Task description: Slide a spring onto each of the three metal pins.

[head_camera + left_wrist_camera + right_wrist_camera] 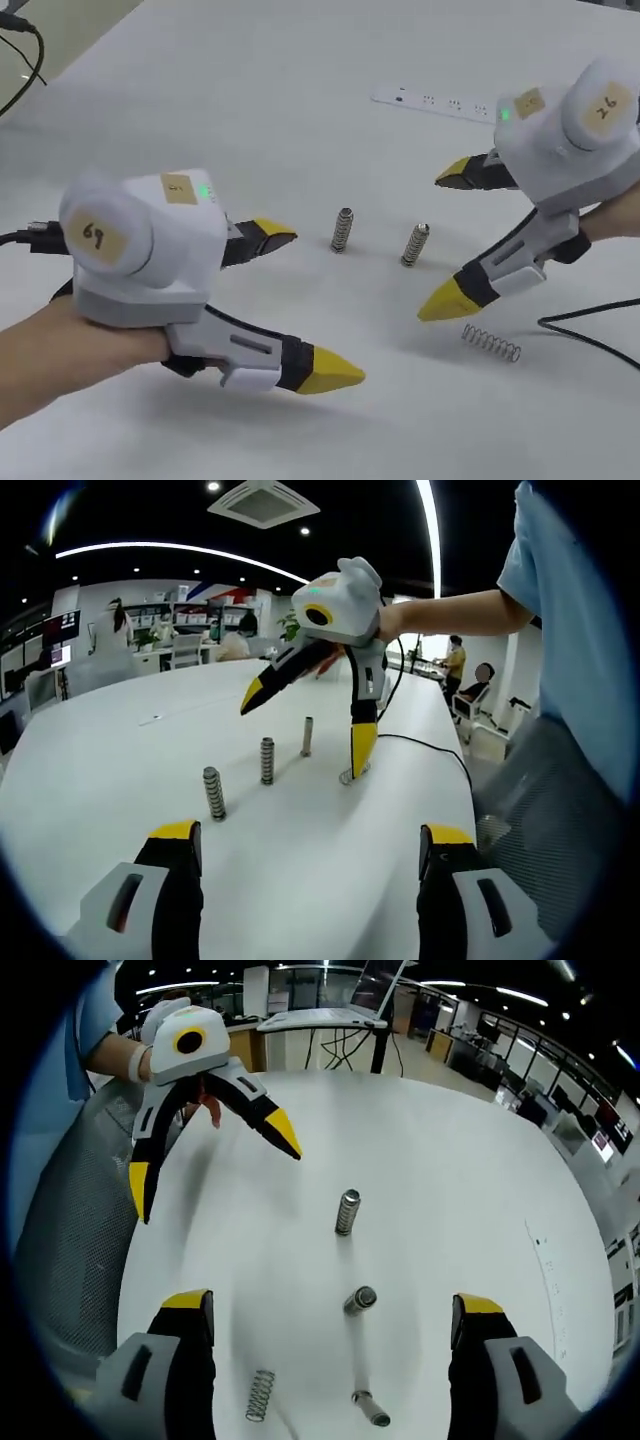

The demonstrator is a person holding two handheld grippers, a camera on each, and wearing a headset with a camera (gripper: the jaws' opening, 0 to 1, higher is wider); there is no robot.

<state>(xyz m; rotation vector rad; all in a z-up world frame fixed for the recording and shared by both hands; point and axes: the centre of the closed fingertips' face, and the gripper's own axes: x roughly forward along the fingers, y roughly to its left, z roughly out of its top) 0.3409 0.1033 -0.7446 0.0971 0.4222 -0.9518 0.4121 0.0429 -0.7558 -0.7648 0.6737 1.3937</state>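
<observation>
White table (pixel 250 90) spans the head view. On it, top right, lies a power strip (pixel 435 103); a black cable (pixel 590 338) curls at the right edge.

Left gripper (pixel 305 305) sits lower left in the head view. The left hand (pixel 90 345) grips it from behind, forearm entering at the lower-left corner. Its jaws point toward frame right, spread wide, with nothing between the yellow tips.

Right gripper (pixel 447 240) sits upper right, held by the right hand (pixel 612 215) coming in from the right edge. Its jaws point left and downward, also wide apart and holding nothing. The lower tip hangs close above the table.

Between the two grippers, mid-frame, we note a sprung pin (pixel 342 230) and just right of it a second sprung pin (pixel 415 244). Both stand on end with long axes near vertical, each wearing a coil.

In the left gripper view a bare pin (pixel 307 736) stands upright behind those two, in line with them.

The loose spring (pixel 490 343) lies flat on the table, lower right of the head view. Its long axis runs upper left to lower right, just below the right gripper's lower tip.
</observation>
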